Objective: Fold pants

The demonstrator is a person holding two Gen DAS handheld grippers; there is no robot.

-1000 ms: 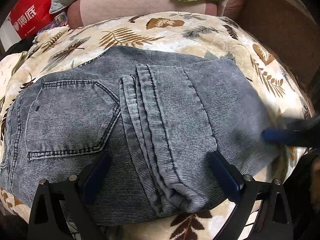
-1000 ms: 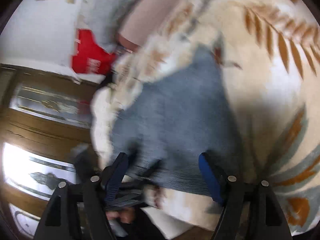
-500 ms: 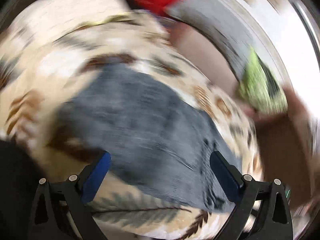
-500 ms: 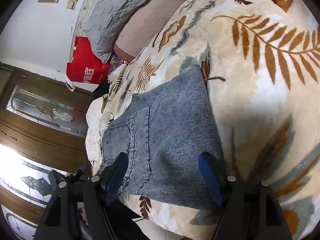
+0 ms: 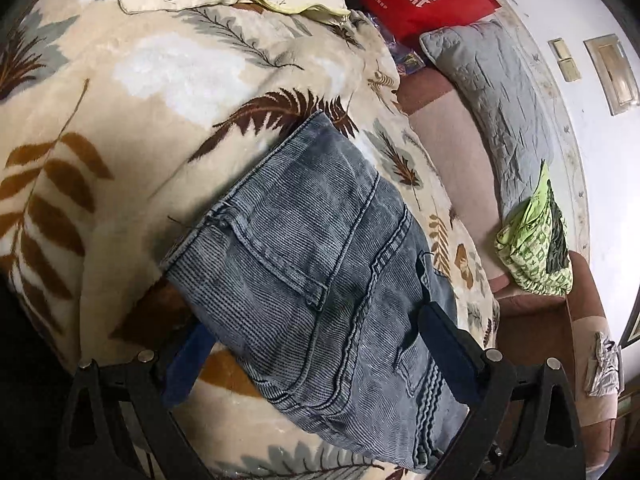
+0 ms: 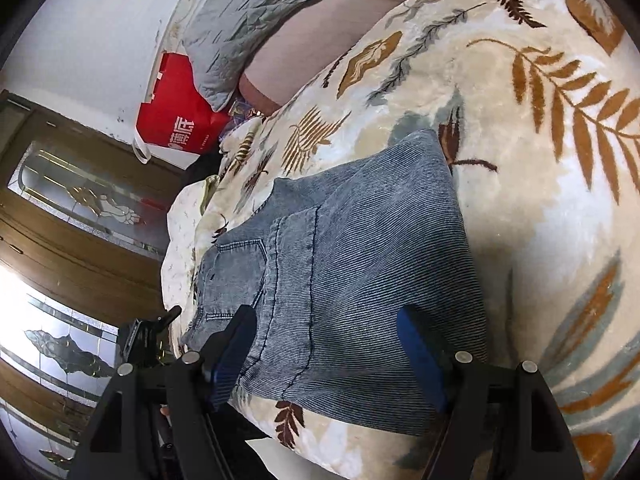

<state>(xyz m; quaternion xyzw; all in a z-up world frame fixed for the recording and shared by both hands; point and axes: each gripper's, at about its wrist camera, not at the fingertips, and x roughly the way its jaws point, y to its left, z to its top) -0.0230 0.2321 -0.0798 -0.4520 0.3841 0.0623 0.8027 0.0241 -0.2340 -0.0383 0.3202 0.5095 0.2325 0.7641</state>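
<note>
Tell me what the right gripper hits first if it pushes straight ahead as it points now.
Most likely the folded blue-grey denim pants, lying between the open jaws of the right gripper on the leaf-patterned fleece blanket; depth is uncertain.

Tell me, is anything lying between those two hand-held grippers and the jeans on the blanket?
Nothing visible is. The folded jeans lie bare on the leaf-print blanket, right in front of the open left hand-held gripper and the open right hand-held gripper.

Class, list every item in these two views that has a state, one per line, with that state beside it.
Grey-blue washed denim pants: folded into a compact bundle, lying flat on the cream leaf-print blanket.
Left tongs: open, straddling the pants' near edge, gripping nothing.
Right tongs: open, over the pants, gripping nothing.
</note>
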